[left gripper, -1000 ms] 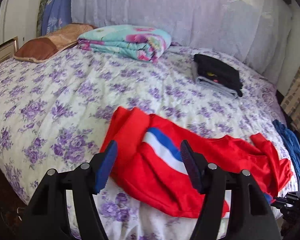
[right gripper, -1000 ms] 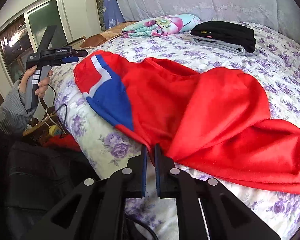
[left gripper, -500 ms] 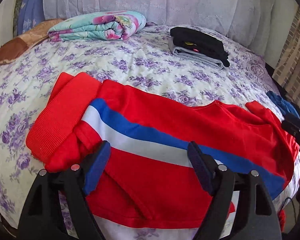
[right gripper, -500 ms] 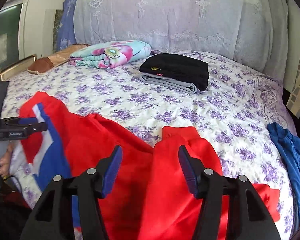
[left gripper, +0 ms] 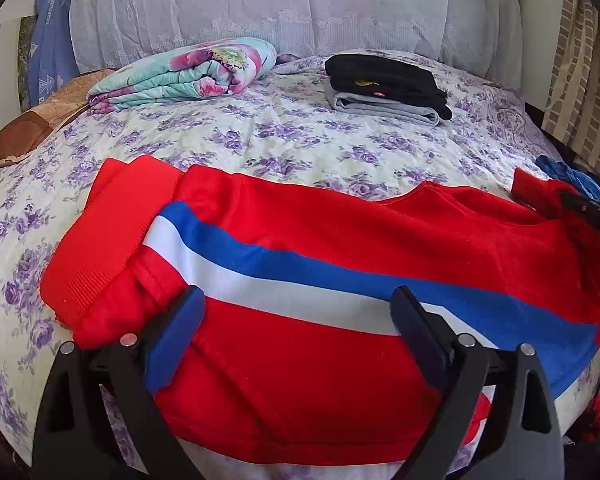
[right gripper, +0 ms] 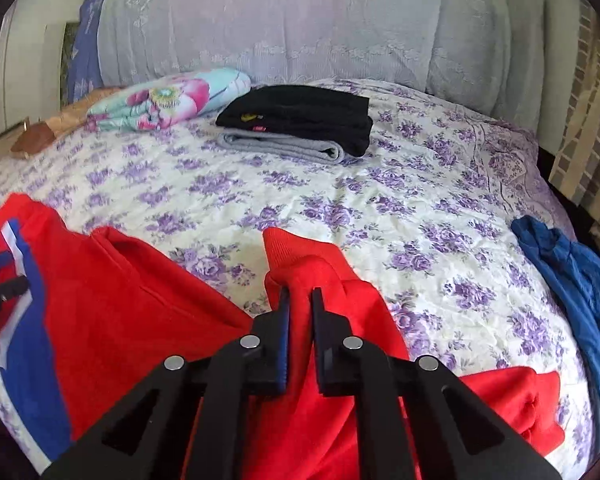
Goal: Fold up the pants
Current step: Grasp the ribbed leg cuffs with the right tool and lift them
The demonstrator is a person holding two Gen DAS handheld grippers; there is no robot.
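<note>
Red pants (left gripper: 284, 360) with a blue and white side stripe lie across the near edge of the bed, waistband at the left. My left gripper (left gripper: 296, 316) is open, its fingers spread just above the striped leg near the waist. In the right wrist view the pants (right gripper: 112, 312) spread to the left and my right gripper (right gripper: 300, 300) is shut on a raised fold of the red leg (right gripper: 312, 272) near the cuff. The right gripper's tip (left gripper: 592, 212) shows at the right edge of the left wrist view.
On the purple-flowered bedspread (left gripper: 300, 140) lie a folded floral blanket (left gripper: 188, 72), a stack of folded black and grey clothes (left gripper: 384, 84) and a brown pillow (left gripper: 32, 128). A blue garment (right gripper: 572, 276) lies at the right edge. A grey lace headboard cover (right gripper: 300, 20) stands behind.
My right gripper opened, moved over to the leg cuff end and shut on a fold of red fabric. My left gripper moved in over the striped leg and stayed open.
</note>
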